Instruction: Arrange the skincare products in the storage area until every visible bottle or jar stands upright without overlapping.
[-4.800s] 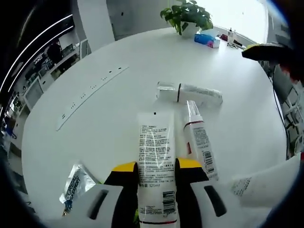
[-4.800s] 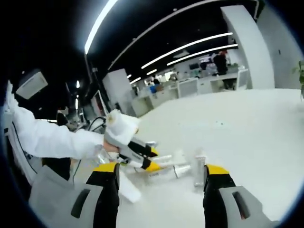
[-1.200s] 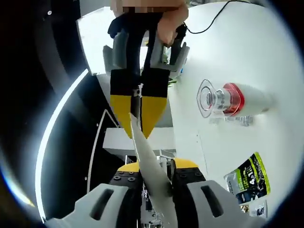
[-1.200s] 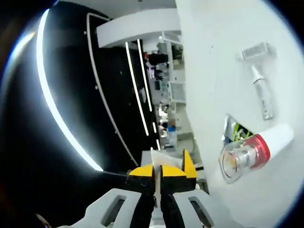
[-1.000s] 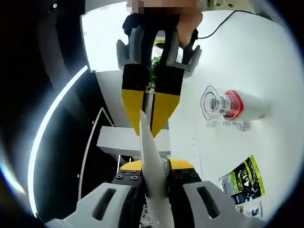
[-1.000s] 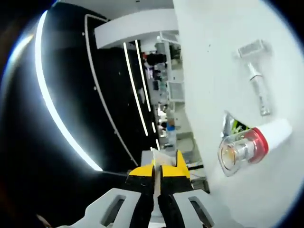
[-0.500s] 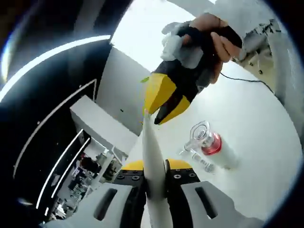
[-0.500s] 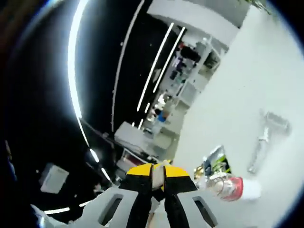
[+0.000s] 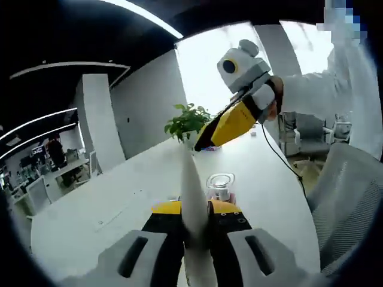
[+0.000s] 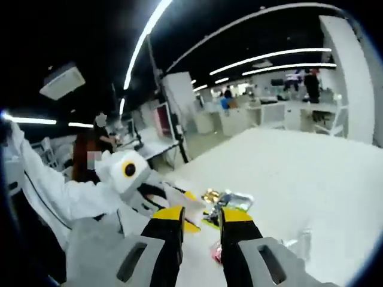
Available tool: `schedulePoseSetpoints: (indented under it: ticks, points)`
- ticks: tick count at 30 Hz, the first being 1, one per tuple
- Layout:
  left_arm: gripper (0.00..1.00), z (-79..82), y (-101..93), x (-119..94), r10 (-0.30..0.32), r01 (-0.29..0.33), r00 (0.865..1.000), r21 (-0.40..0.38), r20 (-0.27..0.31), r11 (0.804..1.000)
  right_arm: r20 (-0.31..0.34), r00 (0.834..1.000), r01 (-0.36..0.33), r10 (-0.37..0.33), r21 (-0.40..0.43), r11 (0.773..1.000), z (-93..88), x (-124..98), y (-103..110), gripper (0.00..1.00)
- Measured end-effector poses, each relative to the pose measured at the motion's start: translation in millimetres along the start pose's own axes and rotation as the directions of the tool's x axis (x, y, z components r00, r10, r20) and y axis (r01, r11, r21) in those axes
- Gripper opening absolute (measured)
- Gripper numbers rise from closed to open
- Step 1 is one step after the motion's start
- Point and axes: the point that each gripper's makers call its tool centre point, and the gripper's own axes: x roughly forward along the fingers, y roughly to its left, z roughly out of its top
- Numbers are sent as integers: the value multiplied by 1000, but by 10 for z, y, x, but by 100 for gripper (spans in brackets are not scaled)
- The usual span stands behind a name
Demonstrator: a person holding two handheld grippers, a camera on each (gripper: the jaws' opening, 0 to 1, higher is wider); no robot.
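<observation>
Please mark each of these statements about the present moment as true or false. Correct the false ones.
1. The left gripper is shut on a white tube. True.
2. The bottle with the clear cap lies on its side. False: it stands upright on the white table.
3. A green plant stands at the far side of the table. True.
4. The right gripper has its jaws pressed together. False: the right gripper view shows a gap between them.
</observation>
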Motion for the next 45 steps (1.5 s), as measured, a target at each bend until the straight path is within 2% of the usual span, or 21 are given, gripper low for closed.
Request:
schedulePoseSetpoints:
  ticks: [2,6,8,12,14,17,22,23,24,25,26,27,28,29,31,33,36,38,39,41,45]
  points:
    - [13,-21,-44,-11,-33,34,999,-49,19,998,-41,999,-30,26,-92,995,5,52,23,21]
    - [13,-50,-98,-53,-89,94,995,-112,55,989,-120,985,-142,123,-164,976,-41,132,149,21]
    - [13,-54,-172,-59,-122,127,991,-102,53,987,-159,973,-198,165,-223,954,-76,199,190,22]
    - [13,-74,-263,-56,-153,160,986,-108,72,981,-264,937,-297,229,-258,919,-200,265,270,21]
    - [13,-83,-271,-46,-163,171,984,-120,75,978,-297,924,-331,243,-299,895,-210,304,291,17]
    - [13,-95,-266,-26,-176,186,981,-123,85,975,-344,903,-366,257,-305,879,-219,346,307,13]
    - [13,-41,-256,-1,-179,194,977,-140,116,971,-485,830,-467,276,-332,820,-312,407,344,11]
    - [13,-38,-259,5,-179,194,977,-138,117,971,-490,831,-466,264,-353,811,-302,438,332,9]
    - [13,-39,-259,13,-180,195,977,-136,116,971,-512,817,-487,265,-367,793,-315,452,335,7]
    - [13,-46,-260,17,-181,196,977,-135,116,971,-526,815,-480,242,-379,791,-315,469,291,3]
    - [13,-60,-257,22,-183,199,976,-135,117,971,-564,782,-526,267,-366,768,-352,439,320,2]
    - [13,-68,-268,28,-187,202,975,-132,117,971,-578,769,-539,273,-357,763,-365,436,332,0]
    - [14,-91,-278,47,-183,196,977,-117,109,974,-607,754,-526,250,-331,783,-391,443,302,0]
    - [14,-102,-274,57,-178,190,979,-112,103,975,-621,746,-524,239,-326,787,-403,457,298,0]
    - [16,-188,-255,94,-172,180,982,-125,74,976,-653,725,-541,219,-343,768,-432,491,299,0]
    - [20,-263,-231,113,-159,164,986,-127,52,978,-674,710,-544,204,-342,766,-455,517,305,0]
    - [20,-297,-248,97,-152,154,988,-113,19,982,-692,698,-534,185,-331,778,-480,542,274,0]
    - [21,-359,-192,76,-129,127,992,-113,-9,985,-703,692,-534,160,-351,769,-513,545,238,0]
    - [21,-341,-143,43,-113,114,993,-127,12,985,-683,710,-528,173,-354,772,-471,564,255,0]
    - [20,-337,-106,11,-99,101,995,-155,19,983,-670,723,-524,166,-376,764,-437,597,246,0]
    - [19,-371,-53,-37,-95,96,995,-139,8,986,-692,707,-537,145,-392,747,-448,590,247,0]
